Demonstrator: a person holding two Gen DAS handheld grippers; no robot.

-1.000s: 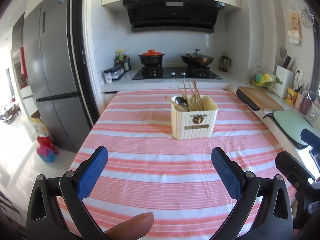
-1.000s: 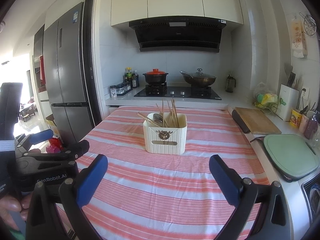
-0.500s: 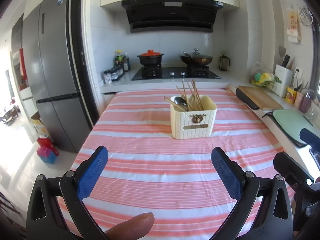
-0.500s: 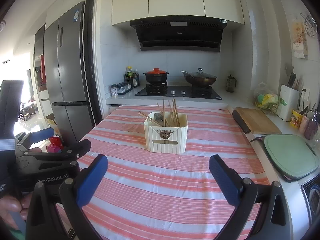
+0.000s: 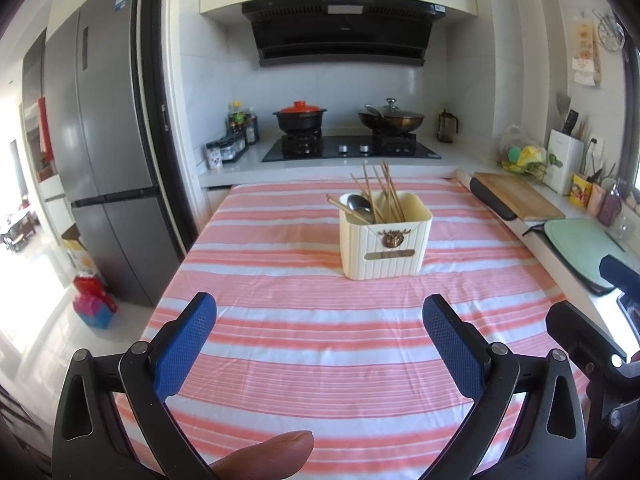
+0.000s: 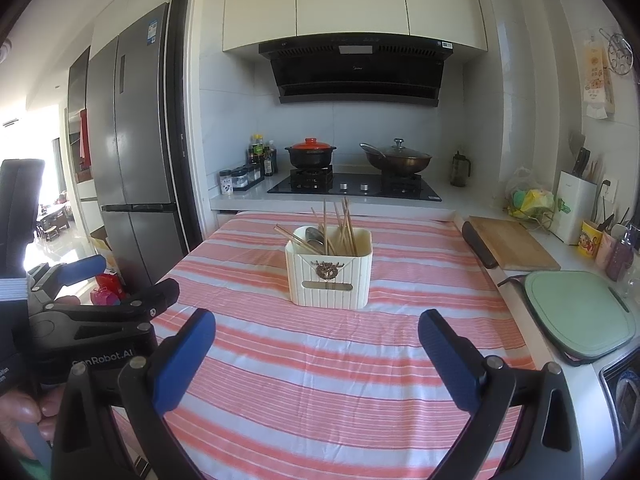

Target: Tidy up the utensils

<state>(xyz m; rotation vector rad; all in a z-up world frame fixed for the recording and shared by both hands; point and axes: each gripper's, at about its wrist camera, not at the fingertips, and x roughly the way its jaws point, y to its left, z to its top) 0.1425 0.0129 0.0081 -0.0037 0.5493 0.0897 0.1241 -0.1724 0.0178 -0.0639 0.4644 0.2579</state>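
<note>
A cream ribbed utensil holder [image 5: 385,240] stands upright in the middle of the pink-and-white striped tablecloth [image 5: 304,320]. It holds several wooden chopsticks [image 5: 380,192] and a metal spoon [image 5: 358,205]. It also shows in the right wrist view [image 6: 329,270]. My left gripper [image 5: 318,320] is open and empty, above the near part of the table. My right gripper [image 6: 316,334] is open and empty, beside it to the right. The left gripper shows in the right wrist view [image 6: 80,288].
A stove with a red-lidded pot [image 5: 299,117] and a wok [image 5: 391,117] lies behind the table. A wooden cutting board [image 5: 516,196] and a green board [image 5: 584,240] lie on the right counter. A grey fridge [image 5: 108,152] stands left.
Both views have shifted slightly; the holder sits a little lower and nearer the centre. Both grippers stay open and empty.
</note>
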